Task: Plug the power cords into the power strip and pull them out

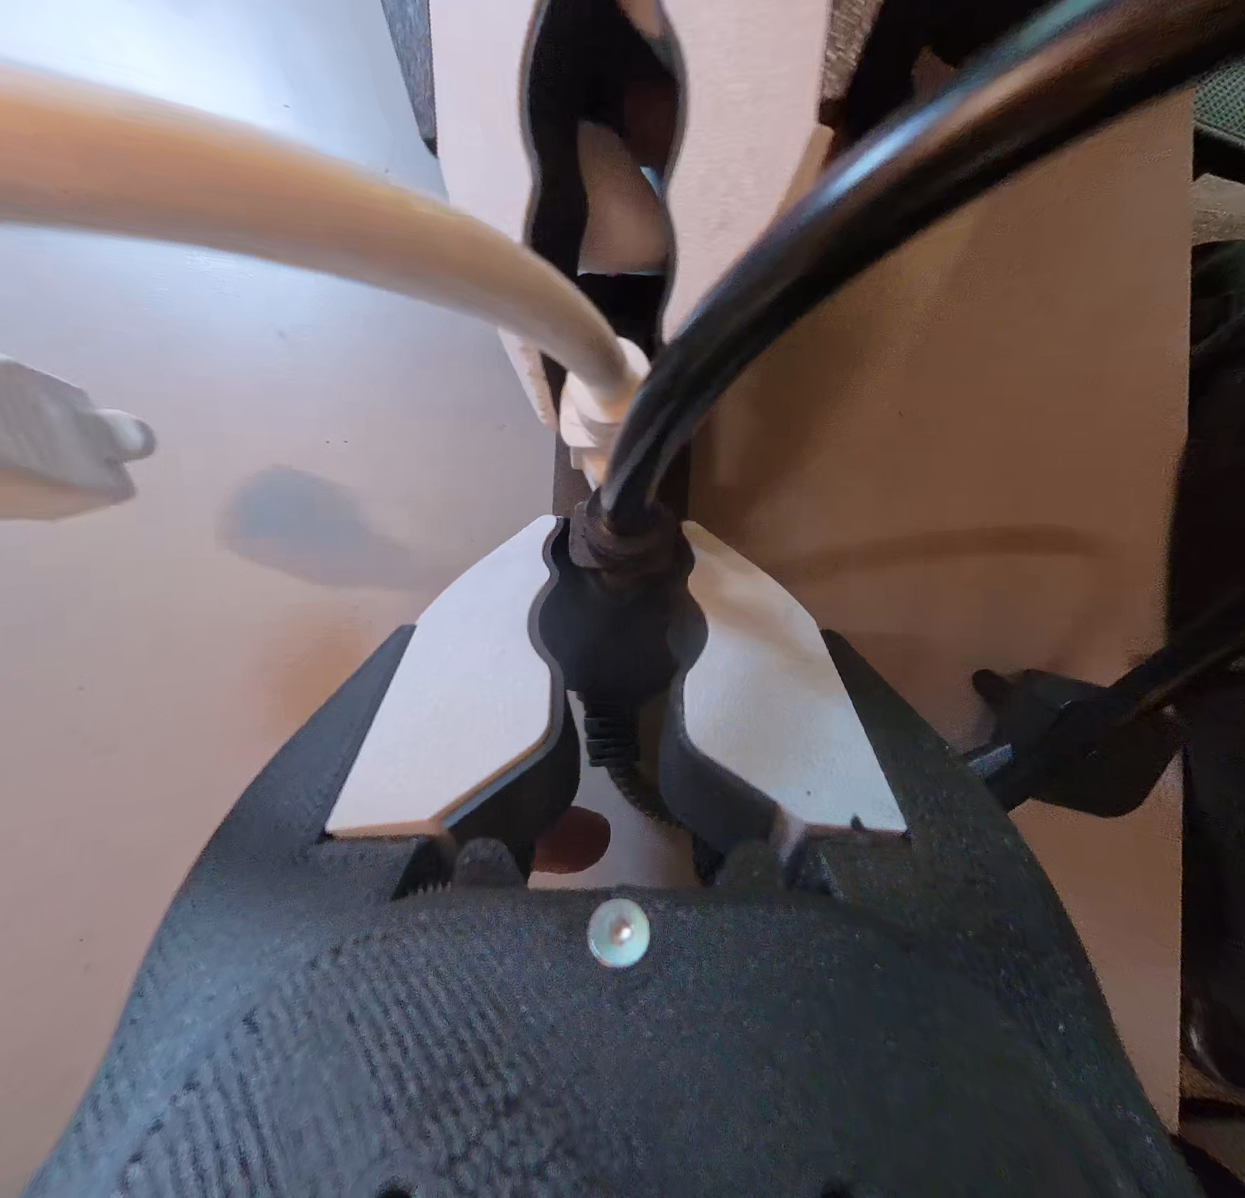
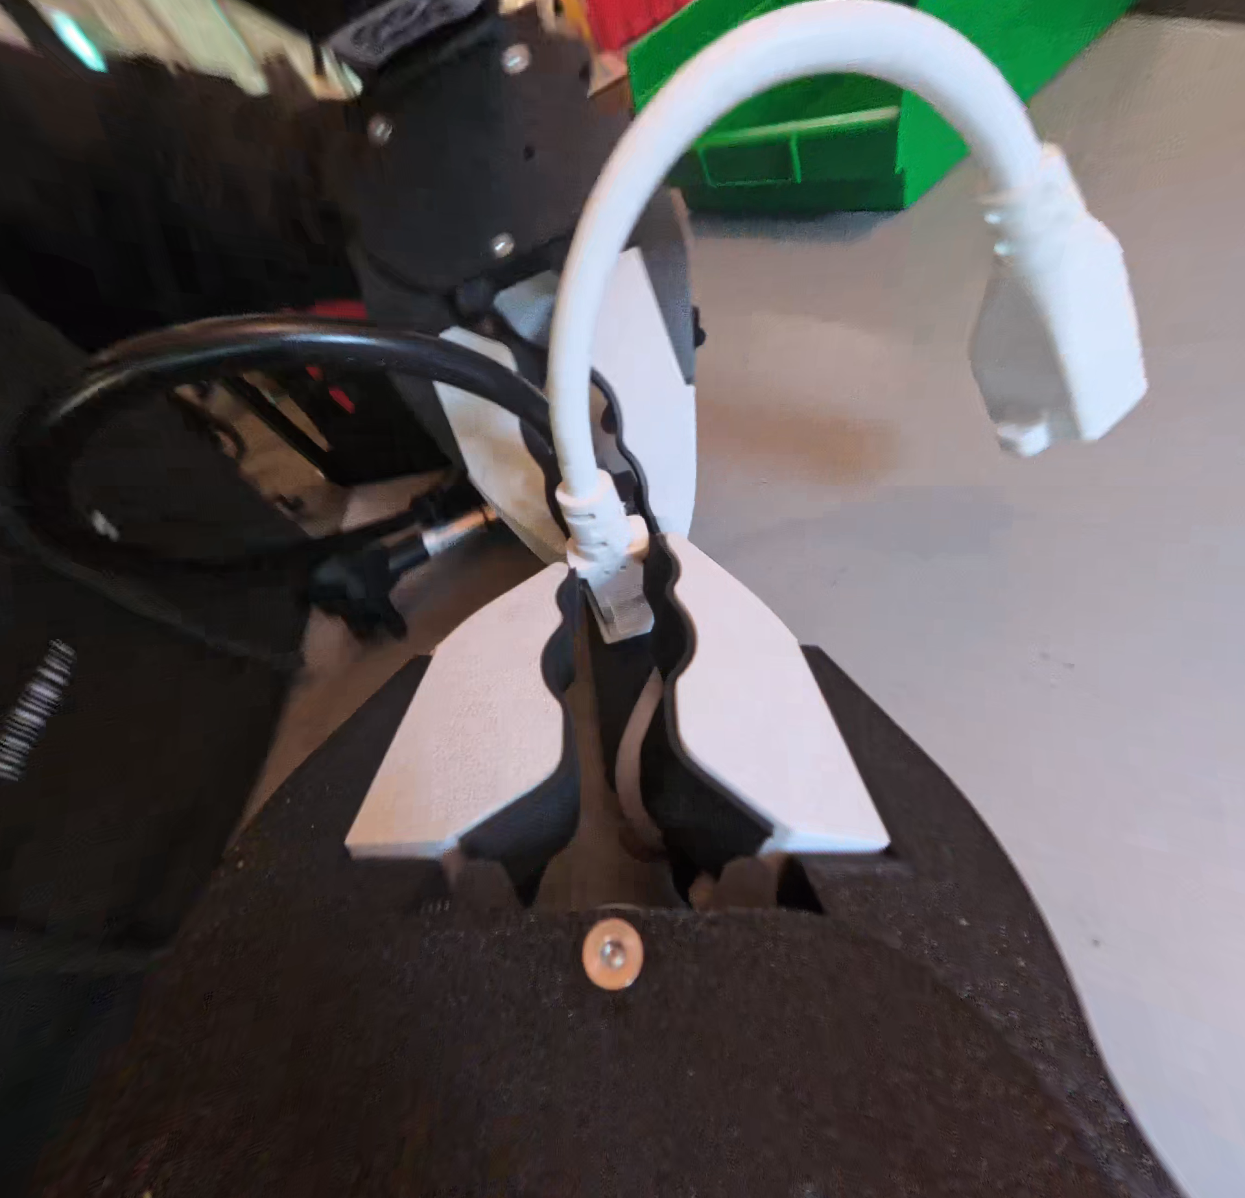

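In your left wrist view, your left claw [image 1: 616, 559] is clamped on the moulded body of a black rubber-sheathed power cord [image 1: 842, 202], whose cable arcs up and off to the right; a short white round cord [image 1: 337, 223] sweeps in from the left and meets it nose to nose just past your fingertips, with the other claw's white pads closing in behind. A pale rectangular connector [image 1: 60, 445] shows at the left edge above the light counter [image 1: 303, 627]. In your right wrist view, your right claw [image 2: 610, 593] grips the small white end plug of that short cord, which loops up and over to a blocky white socket end [image 2: 1058, 330] hanging free — the black cord curves in from the left, in front of green plastic bins [image 2: 1010, 41]. No power strip is visible in either view, so judge the two ends as close but not clearly mated; plugging in and every pull-out look still ahead.
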### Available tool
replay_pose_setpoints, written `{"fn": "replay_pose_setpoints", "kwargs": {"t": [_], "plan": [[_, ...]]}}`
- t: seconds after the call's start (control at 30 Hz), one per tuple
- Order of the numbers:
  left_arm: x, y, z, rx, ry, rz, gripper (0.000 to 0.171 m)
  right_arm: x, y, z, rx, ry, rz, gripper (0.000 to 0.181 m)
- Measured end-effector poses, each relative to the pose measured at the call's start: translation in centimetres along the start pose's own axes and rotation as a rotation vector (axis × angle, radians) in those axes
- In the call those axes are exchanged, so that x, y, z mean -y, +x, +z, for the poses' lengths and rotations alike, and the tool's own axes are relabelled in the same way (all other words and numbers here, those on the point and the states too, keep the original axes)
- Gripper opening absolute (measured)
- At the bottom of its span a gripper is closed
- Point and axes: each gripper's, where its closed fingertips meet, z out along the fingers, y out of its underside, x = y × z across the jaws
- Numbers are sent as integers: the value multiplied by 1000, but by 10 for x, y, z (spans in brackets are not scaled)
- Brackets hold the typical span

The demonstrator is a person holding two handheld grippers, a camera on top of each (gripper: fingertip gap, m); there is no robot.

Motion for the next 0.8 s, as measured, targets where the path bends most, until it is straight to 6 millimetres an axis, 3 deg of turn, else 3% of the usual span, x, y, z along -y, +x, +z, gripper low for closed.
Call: {"fn": "replay_pose_setpoints", "kwargs": {"t": [0.07, 0.2, 0.23, 0.3, 0.37, 0.5, 0.57, 0.6, 0.63, 0.67, 0.7, 0.8], "plan": [[0, -1, 0, 1, -12, 4, 30, 0, 0, 0, -26, -2, -31, 19], [-2, 2, 0, -22, -12, 7, 30, -3, -11, 2, -158, -84, -481, 23], [-1, 2, 0, -17, -11, 9, 30, -3, -11, 2, -145, -76, -439, 22], [-1, 0, 0, 17, -11, 23, 30, 2, -2, 0, -64, 6, -104, 19], [1, -3, 0, 33, -10, 26, 30, 4, 2, 0, -23, 47, 72, 19], [-1, -1, 0, 6, -2, 13, 30, 7, -14, 2, -130, -2, -396, 22], [-1, -1, 0, 11, -3, 13, 30, 48, -40, -15, 6, 257, -339, 12], [0, 1, 0, 9, -7, 23, 29, 52, -24, -18, -97, 241, -361, 16], [1, 6, 2, -2, -9, 38, 29, 31, 2, -16, -232, 80, -387, 19], [3, 9, 3, -9, -11, 46, 30, 27, 6, -20, -223, 93, -312, 23], [3, 9, 3, -9, -10, 41, 30, 39, 2, -28, -168, 192, -228, 20], [4, 8, 3, -4, -1, 33, 29, 47, 5, -46, -171, 229, -196, 22]]}}
